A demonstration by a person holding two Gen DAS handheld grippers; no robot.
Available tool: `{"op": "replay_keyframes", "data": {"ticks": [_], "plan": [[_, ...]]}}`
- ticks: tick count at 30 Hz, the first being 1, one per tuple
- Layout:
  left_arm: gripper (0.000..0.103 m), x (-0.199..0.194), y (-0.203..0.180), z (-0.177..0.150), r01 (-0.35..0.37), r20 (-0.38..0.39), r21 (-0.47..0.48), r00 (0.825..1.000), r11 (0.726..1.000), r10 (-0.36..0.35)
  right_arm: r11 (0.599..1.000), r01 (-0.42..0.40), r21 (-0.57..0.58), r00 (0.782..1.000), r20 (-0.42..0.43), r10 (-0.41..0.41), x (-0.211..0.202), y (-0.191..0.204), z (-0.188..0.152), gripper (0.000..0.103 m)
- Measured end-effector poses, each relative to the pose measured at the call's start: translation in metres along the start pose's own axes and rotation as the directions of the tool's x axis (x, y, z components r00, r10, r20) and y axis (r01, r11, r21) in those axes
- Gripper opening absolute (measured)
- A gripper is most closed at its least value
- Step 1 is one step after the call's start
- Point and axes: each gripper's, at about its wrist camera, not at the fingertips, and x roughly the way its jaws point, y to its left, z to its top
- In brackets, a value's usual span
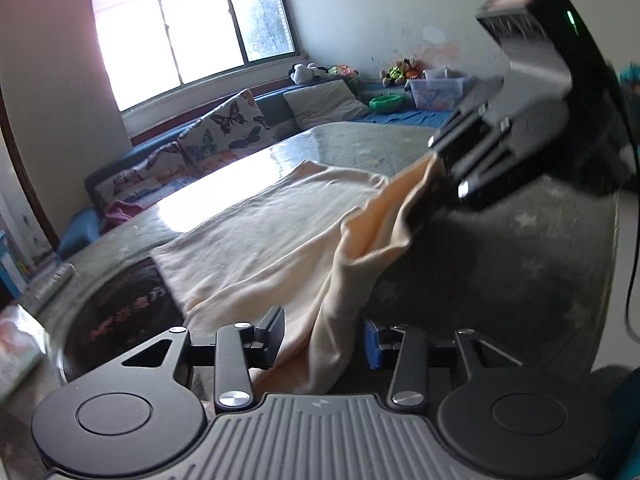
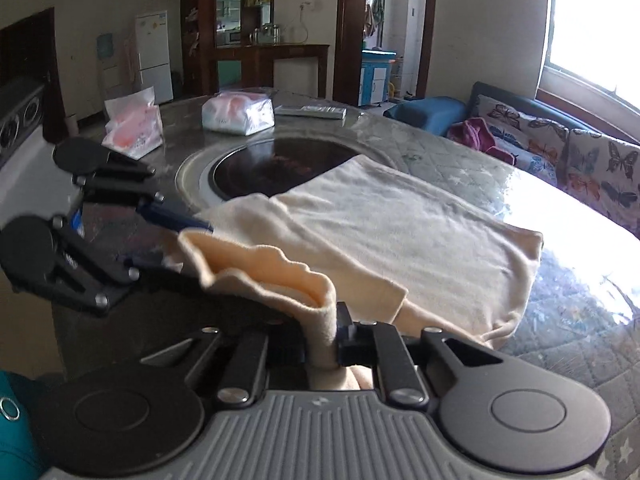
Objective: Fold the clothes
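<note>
So on the left, the left gripper (image 1: pixel 324 338) has its fingers apart with a fold of the cream garment (image 1: pixel 256 240) hanging loose between them, nothing pinched. Most of the garment lies flat on the counter (image 1: pixel 500 264), partly over the dark round inset (image 2: pixel 280 164). Over on the right, the right gripper (image 2: pixel 322 346) is clamped on a bunched edge. Risk: that one grip drags the whole flat part askew, or the loose fold flops crooked.
</note>
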Motion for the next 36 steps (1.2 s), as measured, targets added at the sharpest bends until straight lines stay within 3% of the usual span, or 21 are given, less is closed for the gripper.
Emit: {"op": "replay_keyframes", "data": {"ticks": [9, 10, 14, 16, 25, 32, 36], "plan": [[0.047, 0.009, -0.010, -0.013, -0.056, -0.017, 0.122, 0.998, 0.991, 0.058, 0.999, 0.013, 0.044, 1.000, 0.012, -0.014, -0.007, 0.000, 0.009, 0.012], [0.044, 0.009, -0.010, -0.015, -0.059, -0.016, 0.134, 0.998, 0.989, 0.062, 0.999, 0.021, 0.042, 1.000, 0.012, -0.022, -0.007, 0.001, 0.009, 0.012], [0.012, 0.007, 0.001, -0.017, -0.054, -0.013, 0.112, 0.998, 0.992, 0.055, 0.999, 0.030, 0.034, 0.999, 0.018, -0.031, -0.008, 0.005, 0.006, 0.010], [0.009, 0.001, 0.006, -0.015, -0.046, 0.005, 0.093, 0.999, 0.995, 0.045, 0.999, 0.035, 0.026, 0.999, 0.029, -0.036, -0.010, 0.009, 0.005, 0.009], [0.007, -0.049, 0.017, -0.010, 0.033, 0.041, 0.005, 0.999, 0.999, -0.033, 1.000, -0.008, -0.029, 0.998, 0.062, 0.010, -0.049, 0.032, 0.001, 0.009], [0.007, -0.102, 0.000, -0.011, 0.083, 0.050, -0.014, 0.995, 0.996, -0.083, 0.996, -0.070, -0.048, 0.997, 0.030, 0.071, -0.095, 0.065, -0.010, 0.009], [0.007, -0.110, 0.001, -0.009, 0.100, 0.038, -0.038, 0.994, 0.994, -0.098, 0.995, -0.081, -0.049, 0.997, 0.006, 0.082, -0.114, 0.077, -0.011, 0.008]]}}
